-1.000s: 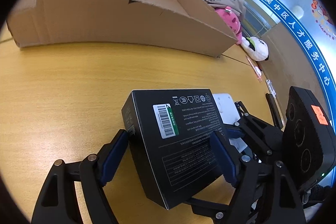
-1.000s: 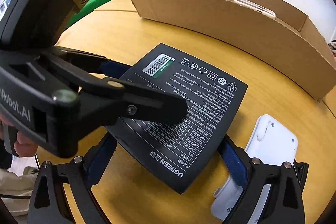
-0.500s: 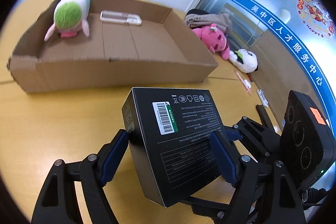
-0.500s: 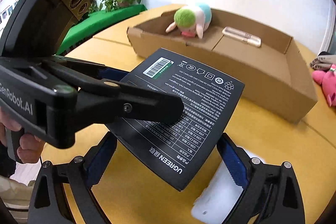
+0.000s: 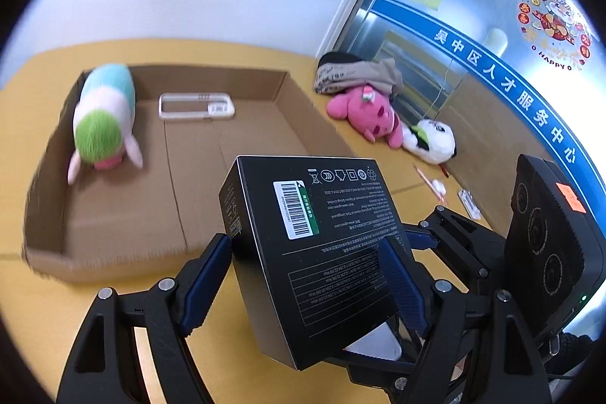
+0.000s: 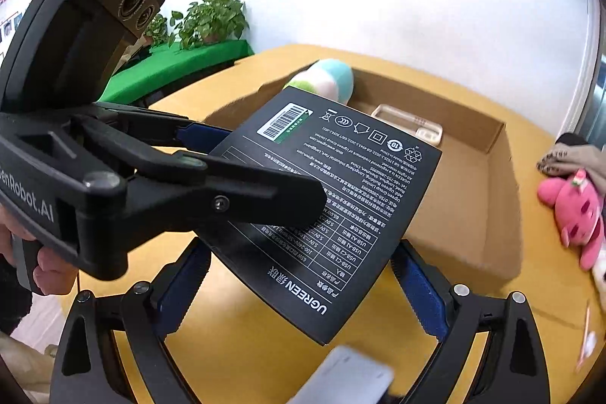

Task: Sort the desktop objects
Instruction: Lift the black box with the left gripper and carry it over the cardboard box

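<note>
Both the left gripper (image 5: 306, 286) and right gripper (image 6: 299, 286), clamped on the black box (image 5: 322, 245), have lifted it off the tabletop (image 5: 34, 309) toward the cardboard tray (image 5: 242, 146).

A box (image 5: 314, 245) sits clamped between both grippers, above the table (image 5: 30, 309). Behind it lies a cardboard tray (image 5: 125, 214) — a plush toy (image 5: 102, 116) at its left end, a flat case (image 5: 197, 105) at the back. Right of the tray, more plush toys (image 5: 371, 116) lie on the table.
</note>
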The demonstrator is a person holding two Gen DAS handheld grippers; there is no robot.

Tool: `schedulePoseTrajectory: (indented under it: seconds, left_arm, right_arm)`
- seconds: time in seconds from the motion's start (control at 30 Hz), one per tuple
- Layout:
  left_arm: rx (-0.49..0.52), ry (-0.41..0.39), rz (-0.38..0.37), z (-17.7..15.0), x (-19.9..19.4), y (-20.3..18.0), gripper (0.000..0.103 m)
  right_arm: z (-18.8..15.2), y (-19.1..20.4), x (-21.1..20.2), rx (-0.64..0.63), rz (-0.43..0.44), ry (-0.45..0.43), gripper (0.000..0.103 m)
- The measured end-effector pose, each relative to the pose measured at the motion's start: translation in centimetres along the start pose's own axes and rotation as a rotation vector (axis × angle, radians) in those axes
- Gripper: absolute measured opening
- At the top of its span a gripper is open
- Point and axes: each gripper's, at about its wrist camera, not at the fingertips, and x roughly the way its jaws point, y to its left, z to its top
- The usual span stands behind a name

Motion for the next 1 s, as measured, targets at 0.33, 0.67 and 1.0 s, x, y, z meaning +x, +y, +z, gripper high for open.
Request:
schedulePoseTrajectory:
  seconds: [0.33,0.67,1.0]
  left_arm:
    - [0.063,-0.062,0.012,5.7,0.0,0.2,0.079]
    - [0.046,-0.089,-0.012,7.9,1.0,1.1,0.079]
    - [0.048,-0.084,-0.001,8.5,1.3,1.4,0.079]
  right_arm:
    - [5.7,-3.0,0.2,-0.030,-0.040,-0.069,0.098]
    - [8.0,-4.8,0.7,-0.056,-0.058,-0.056,0.098]
    - [8.5,-5.2,1.1,-0.049,-0.054,-0.068,0.098]
